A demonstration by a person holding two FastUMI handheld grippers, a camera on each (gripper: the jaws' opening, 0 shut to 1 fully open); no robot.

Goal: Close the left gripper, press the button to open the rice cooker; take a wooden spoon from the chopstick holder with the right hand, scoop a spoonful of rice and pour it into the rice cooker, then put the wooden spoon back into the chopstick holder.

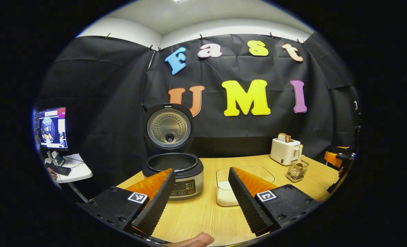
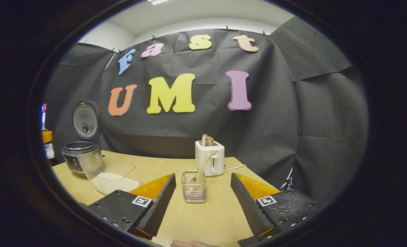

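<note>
The rice cooker (image 1: 173, 171) stands lid-up at centre-left of the left gripper view, so fetching the spoon looks next. In the right gripper view the right gripper (image 2: 201, 202) is spread wide and empty, the chopstick holder (image 2: 193, 191) framed between its 2 fingers at bottom centre. Advance squarely, pinch the wooden spoon (image 2: 202, 164) high on its leaning handle (above the rim), then lift straight up. The left gripper (image 1: 201, 197) gapes wide too.

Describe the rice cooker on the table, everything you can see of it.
The rice cooker stands upright on the wooden table, near the black cloth wall. Its body looks like brushed metal with a dark rim and a dark button panel on the front. The round lid is open, standing upright behind the pot, its metal inner plate showing. The dark inner pot looks empty. A clear container of rice sits beside it.
</note>
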